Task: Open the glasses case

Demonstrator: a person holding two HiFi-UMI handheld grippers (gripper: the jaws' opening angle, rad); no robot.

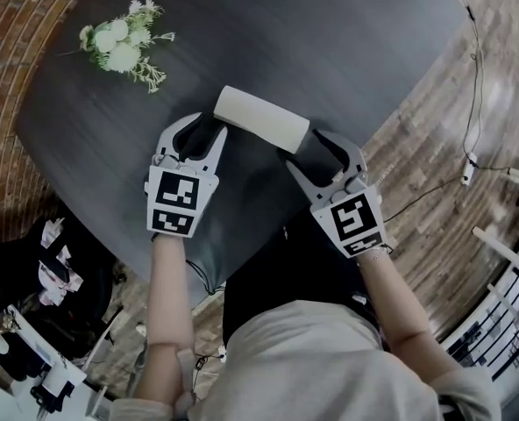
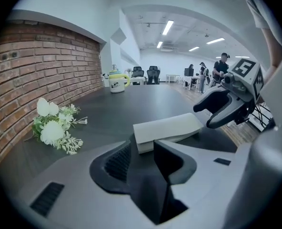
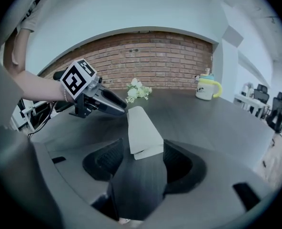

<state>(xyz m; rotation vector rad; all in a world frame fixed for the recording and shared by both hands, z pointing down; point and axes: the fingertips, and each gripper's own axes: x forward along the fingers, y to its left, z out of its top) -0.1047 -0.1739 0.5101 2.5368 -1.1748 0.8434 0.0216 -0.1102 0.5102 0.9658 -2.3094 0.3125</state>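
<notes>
Case [image 1: 261,118] looks closed, lying near the counter's [image 1: 330,42] near edge. Left claw [image 1: 203,130] and right claw [image 1: 308,147] both stand apart, one at each case end, gripping nothing. Best: pin the base with one, catch the lid seam with the other, lift slowly.

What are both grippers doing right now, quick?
Left gripper: jaws open, holding nothing, one end of the glasses case at their tips.
Right gripper: jaws open around the case's other end, not squeezing.

Cream glasses case [image 1: 261,118], dark grey table [image 1: 330,42]
</notes>
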